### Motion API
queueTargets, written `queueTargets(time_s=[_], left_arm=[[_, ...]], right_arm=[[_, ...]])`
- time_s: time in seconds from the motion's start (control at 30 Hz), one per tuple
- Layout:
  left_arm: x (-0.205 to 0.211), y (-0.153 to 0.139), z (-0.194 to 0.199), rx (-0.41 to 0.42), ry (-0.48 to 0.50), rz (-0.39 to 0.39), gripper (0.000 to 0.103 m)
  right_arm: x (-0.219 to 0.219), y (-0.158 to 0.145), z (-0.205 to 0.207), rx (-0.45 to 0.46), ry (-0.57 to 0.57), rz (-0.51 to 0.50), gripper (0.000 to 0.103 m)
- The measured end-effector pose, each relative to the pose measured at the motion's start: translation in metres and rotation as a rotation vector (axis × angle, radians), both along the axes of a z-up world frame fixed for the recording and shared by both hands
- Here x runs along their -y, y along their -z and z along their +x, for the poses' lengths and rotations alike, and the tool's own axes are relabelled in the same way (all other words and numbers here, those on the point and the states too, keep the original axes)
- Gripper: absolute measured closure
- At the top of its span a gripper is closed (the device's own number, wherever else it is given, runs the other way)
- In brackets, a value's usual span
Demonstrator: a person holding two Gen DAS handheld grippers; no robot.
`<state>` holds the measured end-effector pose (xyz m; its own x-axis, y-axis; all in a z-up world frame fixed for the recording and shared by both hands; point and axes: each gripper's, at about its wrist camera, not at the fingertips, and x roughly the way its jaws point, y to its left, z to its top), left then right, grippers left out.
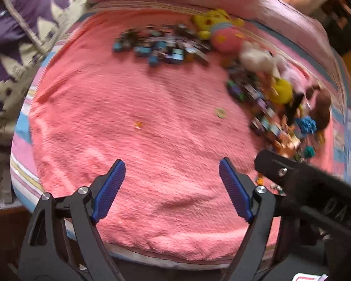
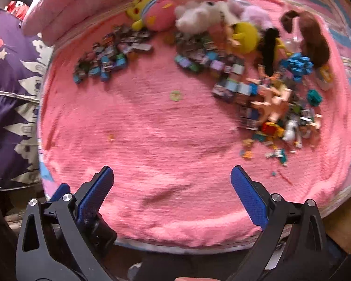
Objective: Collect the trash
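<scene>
A small round pale scrap (image 2: 176,95) and a tiny orange scrap (image 2: 111,137) are seen lying apart on the bare middle of the pink fleece blanket (image 2: 166,164). Plush toys (image 2: 199,15) and small boxes (image 2: 103,57) are heaped far and right. Both the left gripper (image 1: 172,172) and the right gripper (image 2: 172,175) are held wide apart, empty, above the near blanket edge.

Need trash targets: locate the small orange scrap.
The orange scrap lies alone mid-blanket, left of the round pale disc, ahead of both open grippers.
</scene>
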<state>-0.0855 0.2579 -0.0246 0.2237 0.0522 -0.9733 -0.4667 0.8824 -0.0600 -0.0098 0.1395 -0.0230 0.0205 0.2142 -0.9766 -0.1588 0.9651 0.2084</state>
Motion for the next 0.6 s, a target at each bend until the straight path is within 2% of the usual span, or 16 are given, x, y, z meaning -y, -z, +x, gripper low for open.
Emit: queueTargets(time_s=[0.1,0.23,0.37,0.47,0.6], left_arm=[[-0.023,0.002,0.003,-0.047,-0.046,0.029,0.022],[-0.045,0.008,0.005,-0.088,-0.096,0.025,0.022],[-0.064,0.017,0.009,-0.142,-0.155,0.028,0.022],[-0.075,0.018,0.016,-0.170,-0.190,0.064,0.022],[-0.083,0.014,0.027,-0.168,-0.208,0.094,0.022]], right_arm=[[-0.019,-0.003,0.007,0.007,-0.024,-0.030,0.004],[-0.035,-0.012,0.015,0.038,-0.041,-0.047,0.004],[-0.046,-0.018,0.021,0.098,-0.053,-0.122,0.004],[-0.048,-0.015,0.025,0.097,-0.061,-0.166,0.004],[-0.044,-0.005,0.029,0.073,-0.054,-0.205,0.004]])
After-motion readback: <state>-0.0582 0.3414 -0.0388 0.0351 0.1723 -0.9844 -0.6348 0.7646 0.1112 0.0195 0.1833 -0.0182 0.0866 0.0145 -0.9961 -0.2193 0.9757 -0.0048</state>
